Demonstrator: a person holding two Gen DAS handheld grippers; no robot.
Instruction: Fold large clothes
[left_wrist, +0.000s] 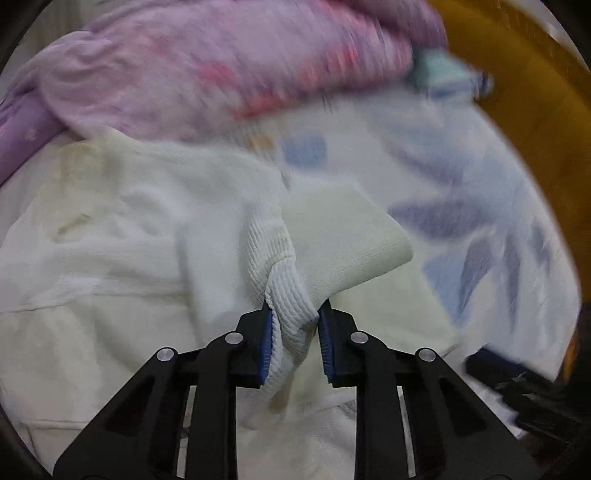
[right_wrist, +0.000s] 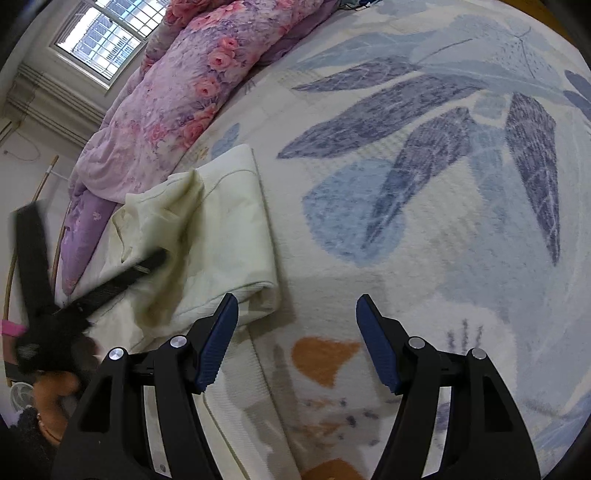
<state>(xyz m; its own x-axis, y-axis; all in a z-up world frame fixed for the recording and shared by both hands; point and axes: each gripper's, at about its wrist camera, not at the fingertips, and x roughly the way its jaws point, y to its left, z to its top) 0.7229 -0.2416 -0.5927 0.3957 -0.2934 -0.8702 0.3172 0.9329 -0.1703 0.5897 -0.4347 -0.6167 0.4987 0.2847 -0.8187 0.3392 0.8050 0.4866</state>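
A cream-white garment (left_wrist: 122, 236) lies rumpled on the bed. My left gripper (left_wrist: 293, 317) is shut on its ribbed white cuff (left_wrist: 288, 295) and holds that part lifted and twisted. In the right wrist view the same garment (right_wrist: 221, 229) lies partly folded at the left of the bed sheet. My right gripper (right_wrist: 297, 314) is open and empty, above the sheet just right of the garment's near edge. The left gripper (right_wrist: 151, 260) shows there blurred, over the garment.
The bed sheet (right_wrist: 424, 177) has a blue leaf print. A pink and purple floral quilt (right_wrist: 177, 96) is bunched along the far side. A wooden bed frame (left_wrist: 535, 110) runs at the right. A window (right_wrist: 103, 40) is at the far left.
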